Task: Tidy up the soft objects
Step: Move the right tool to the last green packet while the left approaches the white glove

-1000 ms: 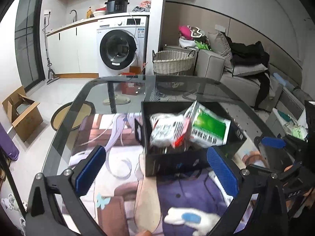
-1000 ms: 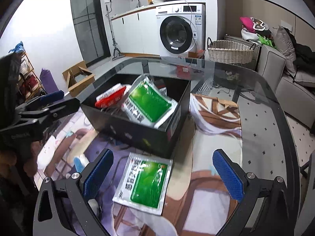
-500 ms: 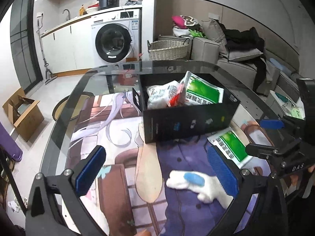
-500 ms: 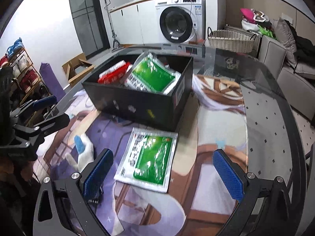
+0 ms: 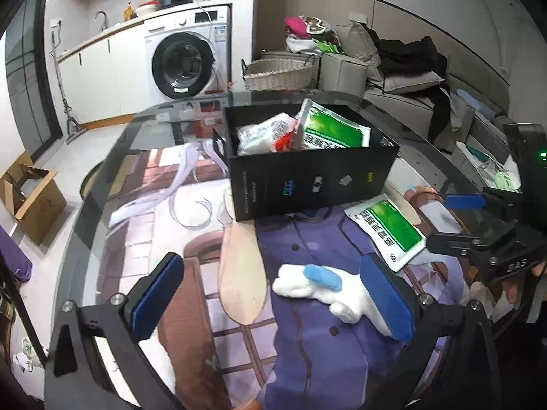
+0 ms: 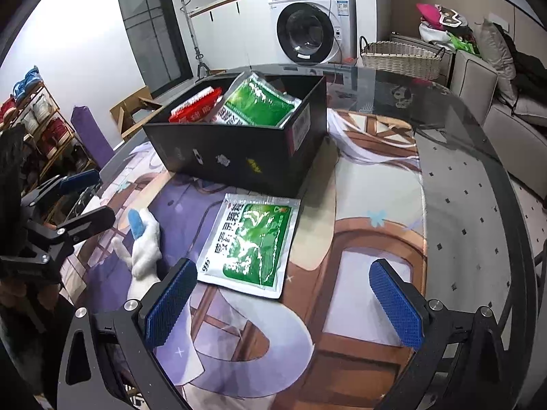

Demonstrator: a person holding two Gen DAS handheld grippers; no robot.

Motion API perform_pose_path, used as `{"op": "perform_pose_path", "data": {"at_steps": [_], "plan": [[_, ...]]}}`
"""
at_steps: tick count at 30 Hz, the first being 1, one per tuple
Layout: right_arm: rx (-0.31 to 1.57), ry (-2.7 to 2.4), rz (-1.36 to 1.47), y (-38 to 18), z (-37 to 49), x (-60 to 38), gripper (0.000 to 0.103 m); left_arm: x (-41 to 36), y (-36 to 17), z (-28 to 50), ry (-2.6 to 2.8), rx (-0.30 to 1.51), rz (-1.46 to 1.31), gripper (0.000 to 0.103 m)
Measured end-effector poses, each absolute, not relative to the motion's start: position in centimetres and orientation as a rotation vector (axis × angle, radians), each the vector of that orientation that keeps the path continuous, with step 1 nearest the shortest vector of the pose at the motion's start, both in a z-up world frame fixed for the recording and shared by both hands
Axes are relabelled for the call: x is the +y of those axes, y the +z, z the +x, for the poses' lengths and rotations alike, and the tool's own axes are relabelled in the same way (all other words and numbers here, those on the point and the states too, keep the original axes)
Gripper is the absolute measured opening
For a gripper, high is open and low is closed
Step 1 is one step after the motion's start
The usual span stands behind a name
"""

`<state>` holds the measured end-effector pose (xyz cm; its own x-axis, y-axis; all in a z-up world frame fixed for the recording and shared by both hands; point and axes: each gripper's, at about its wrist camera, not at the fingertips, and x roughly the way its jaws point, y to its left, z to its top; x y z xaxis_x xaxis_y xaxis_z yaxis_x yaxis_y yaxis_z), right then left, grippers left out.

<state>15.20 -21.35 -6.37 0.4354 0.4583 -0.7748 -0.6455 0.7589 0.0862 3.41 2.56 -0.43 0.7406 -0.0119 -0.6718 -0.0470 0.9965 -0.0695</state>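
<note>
Through the left wrist view, my left hand-held gripper [image 5: 273,294] gaped wide and empty over the white plush toy [image 5: 328,290] on the worktop [image 5: 102,184]; the black box [image 5: 307,174] sat at 12 o'clock.

Through the right wrist view, my right hand-held gripper [image 6: 283,304] stood wide open, empty, the green sachet [image 6: 253,242] lying at 12 o'clock before the box.

The black box [image 6: 239,157] stands as the main obstacle on the surface [image 6: 461,188], its top open but crowded with packets. Just in front of the box lies a green packet [image 6: 253,242], and left of that a white plush toy [image 6: 145,242]. Right of the box the mat lies bare.
</note>
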Motion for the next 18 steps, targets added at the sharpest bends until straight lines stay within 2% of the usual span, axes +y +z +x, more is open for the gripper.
{"op": "perform_pose_path", "data": {"at_steps": [18], "plan": [[0.936, 0.678, -0.270, -8.6, 16.3, -16.8, 0.103, 1.7, -1.7, 3.7, -0.056, 0.801, -0.072, 0.103]]}}
